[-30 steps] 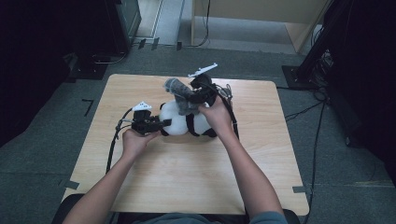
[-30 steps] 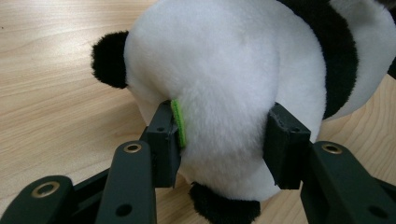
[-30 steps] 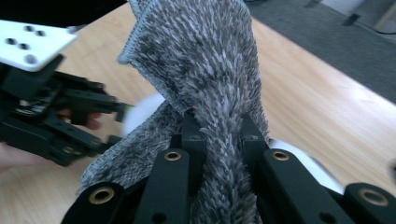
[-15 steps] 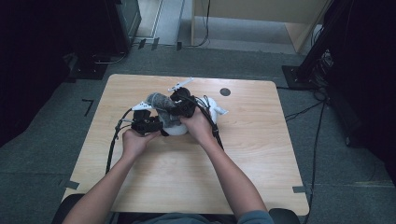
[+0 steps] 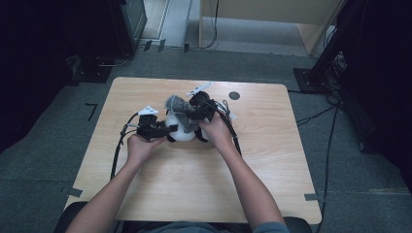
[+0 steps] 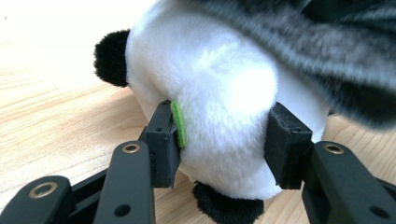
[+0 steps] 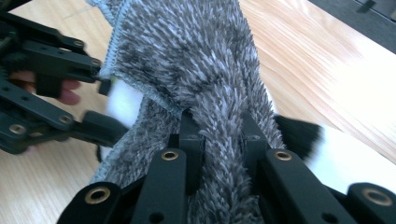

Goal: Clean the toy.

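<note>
- Centrally, panda [image 5: 180, 130]: white plush toy with black ears or paws, on the table [image 5: 272, 160] slightly left of middle, between both hands. Soft and round, so likely to roll or squash under pressure.
- Cloth [image 5: 177, 105]: grey, shaggy, stitched edge; draped over the top of the panda, one bunched fold leading back into the right gripper. In the left gripper view, the cloth [image 6: 322, 56] overhangs the upper right of the panda [image 6: 219, 98].
- Left gripper [image 5: 163, 130]: jaws clamped on the panda's white body from the side, pads [image 6: 285, 144] pressing into the plush, low near the tabletop. Judged role: anchor.
- Right gripper [image 5: 194, 114]: jaws pinched shut on a twisted fold of cloth [image 7: 205, 70], above and just behind the panda.
- Judged step: wiping or covering the panda with the cloth while the other gripper steadies it.
- Advice: keep the left grip firm but not deeper, so the toy does not deform under the strokes.
- Advice: draw the cloth in short passes over the crown, away from the left jaws, so the edge does not snag on them.
- Risk: the thin pinched fold may slip free if dragged hard across plush.
- Surroundings: dark round mark [image 5: 234, 95] on the table beyond the hands; cables [image 5: 119, 145] trail from each gripper.
</note>
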Tool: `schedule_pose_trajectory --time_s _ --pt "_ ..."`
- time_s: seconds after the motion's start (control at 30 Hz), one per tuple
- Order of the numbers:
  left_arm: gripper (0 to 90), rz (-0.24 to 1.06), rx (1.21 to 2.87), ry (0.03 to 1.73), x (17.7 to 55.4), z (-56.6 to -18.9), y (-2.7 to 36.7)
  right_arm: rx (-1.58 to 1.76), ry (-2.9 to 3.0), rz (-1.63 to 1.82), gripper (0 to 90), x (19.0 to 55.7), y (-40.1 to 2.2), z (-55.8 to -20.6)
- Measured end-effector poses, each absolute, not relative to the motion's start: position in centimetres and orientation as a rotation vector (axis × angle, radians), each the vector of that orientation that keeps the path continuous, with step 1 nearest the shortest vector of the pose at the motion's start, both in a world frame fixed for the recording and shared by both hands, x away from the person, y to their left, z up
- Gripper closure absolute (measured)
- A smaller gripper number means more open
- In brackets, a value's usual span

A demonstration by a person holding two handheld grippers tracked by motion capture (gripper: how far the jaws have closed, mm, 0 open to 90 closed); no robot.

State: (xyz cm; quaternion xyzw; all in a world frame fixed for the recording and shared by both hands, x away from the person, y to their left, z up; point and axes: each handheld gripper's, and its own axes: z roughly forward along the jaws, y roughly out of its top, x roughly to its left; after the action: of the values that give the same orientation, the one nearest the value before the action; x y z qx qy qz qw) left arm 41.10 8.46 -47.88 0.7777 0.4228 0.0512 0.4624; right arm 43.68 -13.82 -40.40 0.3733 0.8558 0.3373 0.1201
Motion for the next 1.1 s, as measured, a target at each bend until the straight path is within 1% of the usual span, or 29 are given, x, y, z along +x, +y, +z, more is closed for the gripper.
schedule_pose_trajectory --time_s 0.77,1.1 --pt "47.5 0.123 1.93 1.029 41.3 -47.9 8.4 1.245 2.381 1.017 77.8 43.5 -20.8 -38.7" --pt "45.0 0.121 1.931 1.029 41.4 -48.0 8.4 1.347 2.307 1.011 77.7 43.2 -24.5 -38.9"
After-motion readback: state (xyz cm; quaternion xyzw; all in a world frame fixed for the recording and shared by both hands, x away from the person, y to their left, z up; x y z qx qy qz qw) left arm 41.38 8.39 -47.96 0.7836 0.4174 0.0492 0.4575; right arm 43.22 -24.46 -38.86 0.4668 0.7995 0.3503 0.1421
